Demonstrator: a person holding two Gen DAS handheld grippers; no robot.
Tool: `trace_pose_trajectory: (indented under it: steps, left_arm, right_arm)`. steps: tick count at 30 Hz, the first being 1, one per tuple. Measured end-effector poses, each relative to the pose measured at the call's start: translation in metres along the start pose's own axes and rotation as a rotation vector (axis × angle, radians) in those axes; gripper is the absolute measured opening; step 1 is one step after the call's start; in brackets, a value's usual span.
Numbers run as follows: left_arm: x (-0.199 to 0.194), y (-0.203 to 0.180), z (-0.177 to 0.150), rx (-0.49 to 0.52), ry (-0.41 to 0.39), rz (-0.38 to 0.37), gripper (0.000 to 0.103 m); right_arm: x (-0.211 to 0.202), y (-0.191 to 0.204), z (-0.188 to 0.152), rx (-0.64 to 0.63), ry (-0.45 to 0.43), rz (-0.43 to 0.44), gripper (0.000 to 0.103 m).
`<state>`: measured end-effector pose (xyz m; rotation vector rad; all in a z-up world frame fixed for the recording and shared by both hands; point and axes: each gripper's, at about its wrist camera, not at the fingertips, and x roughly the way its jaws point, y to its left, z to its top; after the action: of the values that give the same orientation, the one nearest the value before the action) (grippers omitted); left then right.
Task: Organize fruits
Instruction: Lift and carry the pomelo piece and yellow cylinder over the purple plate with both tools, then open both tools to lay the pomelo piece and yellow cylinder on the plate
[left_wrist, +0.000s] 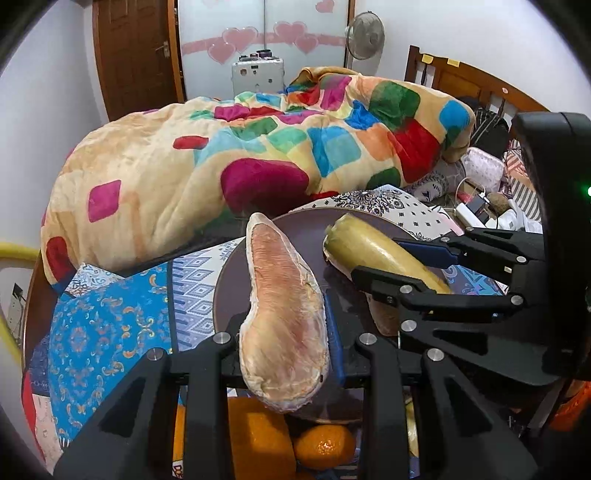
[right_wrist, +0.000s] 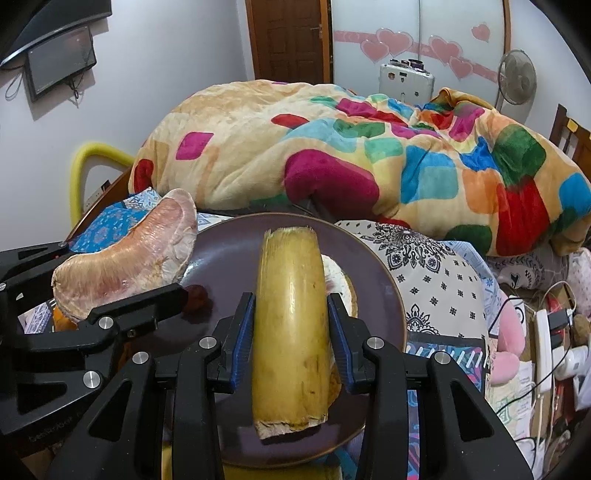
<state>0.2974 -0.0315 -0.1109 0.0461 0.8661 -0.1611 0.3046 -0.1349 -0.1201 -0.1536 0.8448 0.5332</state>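
A peeled pomelo wedge (left_wrist: 284, 317), pale pink with loose membrane, is pinched by the left gripper (left_wrist: 288, 332) over the near rim of the dark plate (right_wrist: 376, 266); a yellow pomelo rind segment (right_wrist: 291, 332) is clamped across its width by the right gripper (right_wrist: 291, 325) above the plate's middle. The wedge is judged soft, juicy and easily crushed, so it is best held lightly at mid-length. The rind looks stiff, light and waxy, possibly slippery, and is best gripped on its flanks.
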Motion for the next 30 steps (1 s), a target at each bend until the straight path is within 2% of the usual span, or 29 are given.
trace_pose_trajectory:
  steps: [4, 9, 12, 24, 26, 28, 30]
  left_arm:
    - [0.007, 0.001, 0.001, -0.009, 0.023, -0.014, 0.031]
    - [0.000, 0.002, 0.003, -0.012, 0.000, -0.024, 0.037]
    - [-0.007, -0.001, 0.004, -0.010, -0.017, -0.005, 0.039]
    - [-0.050, -0.005, -0.016, 0.006, -0.071, 0.023, 0.039]
    - [-0.060, -0.002, -0.020, -0.001, -0.081, 0.022, 0.039]
    - [-0.070, 0.000, -0.026, -0.005, -0.088, 0.024, 0.039]
    - [-0.078, 0.004, -0.034, -0.008, -0.090, 0.027, 0.039]
  right_arm:
    - [-0.002, -0.006, 0.001, 0.027, -0.004, 0.027, 0.036]
    - [-0.012, -0.007, 0.000, 0.023, -0.033, 0.033, 0.036]
    - [-0.023, -0.009, 0.000, 0.027, -0.056, 0.032, 0.036]
    - [-0.066, 0.003, -0.018, -0.039, -0.127, -0.037, 0.036]
    - [-0.074, 0.007, -0.024, -0.050, -0.137, -0.043, 0.038]
    - [-0.081, 0.013, -0.029, -0.059, -0.150, -0.049, 0.045]
    - [-0.086, 0.016, -0.035, -0.062, -0.161, -0.052, 0.048]
